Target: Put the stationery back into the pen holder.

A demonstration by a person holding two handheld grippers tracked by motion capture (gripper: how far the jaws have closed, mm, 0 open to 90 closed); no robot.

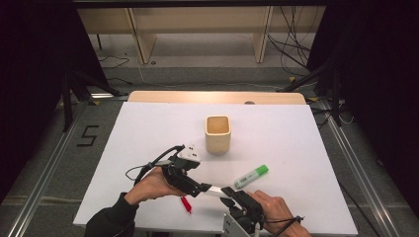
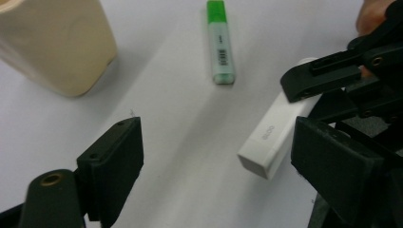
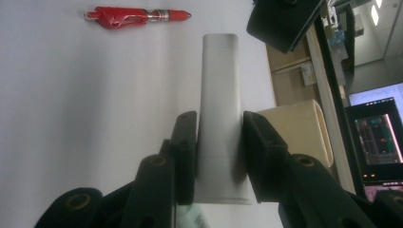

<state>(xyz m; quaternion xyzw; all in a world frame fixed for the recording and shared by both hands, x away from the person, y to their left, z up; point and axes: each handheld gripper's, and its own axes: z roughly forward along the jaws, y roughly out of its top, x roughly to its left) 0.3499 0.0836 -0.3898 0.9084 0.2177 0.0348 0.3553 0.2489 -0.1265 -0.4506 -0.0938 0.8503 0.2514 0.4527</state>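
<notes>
A white rectangular stick (image 3: 219,85) is clamped between the two black jaws of my right gripper (image 3: 221,142), held low over the white table near its front edge (image 1: 215,191). My left gripper (image 2: 223,161) is open, and the stick's free end (image 2: 273,137) sits between its jaws close to the right one, with no pad pressing on it. In the high view, the left gripper (image 1: 201,187) meets the right gripper (image 1: 231,195) tip to tip. A green highlighter (image 1: 251,176) lies just beyond them.
A beige square cup (image 1: 217,133) stands upright at the middle of the white sheet (image 1: 296,148). A red pen (image 1: 186,204) lies near the front edge beside the left hand. The table's front edge runs just under both hands.
</notes>
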